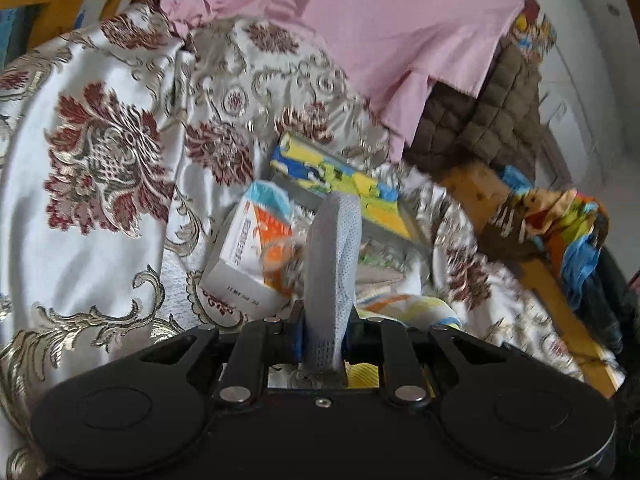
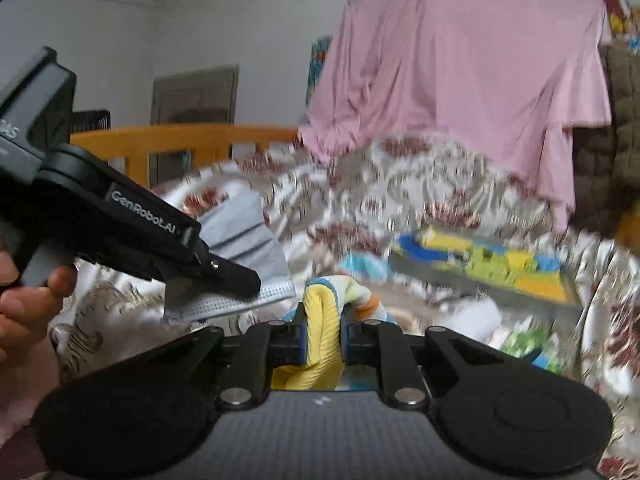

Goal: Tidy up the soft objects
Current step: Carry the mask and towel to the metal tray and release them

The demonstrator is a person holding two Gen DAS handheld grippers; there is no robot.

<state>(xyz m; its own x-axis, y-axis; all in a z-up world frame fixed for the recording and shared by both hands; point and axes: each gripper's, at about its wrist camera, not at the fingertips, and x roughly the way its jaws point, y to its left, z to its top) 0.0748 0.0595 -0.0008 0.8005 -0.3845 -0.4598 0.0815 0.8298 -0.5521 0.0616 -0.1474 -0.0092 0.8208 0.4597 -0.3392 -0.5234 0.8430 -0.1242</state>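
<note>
— What's in my left gripper (image 1: 322,336)?
— A grey face mask (image 1: 334,256), pinched tight between the jaws, raised above the flowered bedspread (image 1: 100,152).
— And my right gripper (image 2: 322,338)?
— Clamped on a yellow patterned cloth (image 2: 320,320), just beside the mask, over the same bed. A medicine box (image 1: 244,264) lies on the spread below.
</note>
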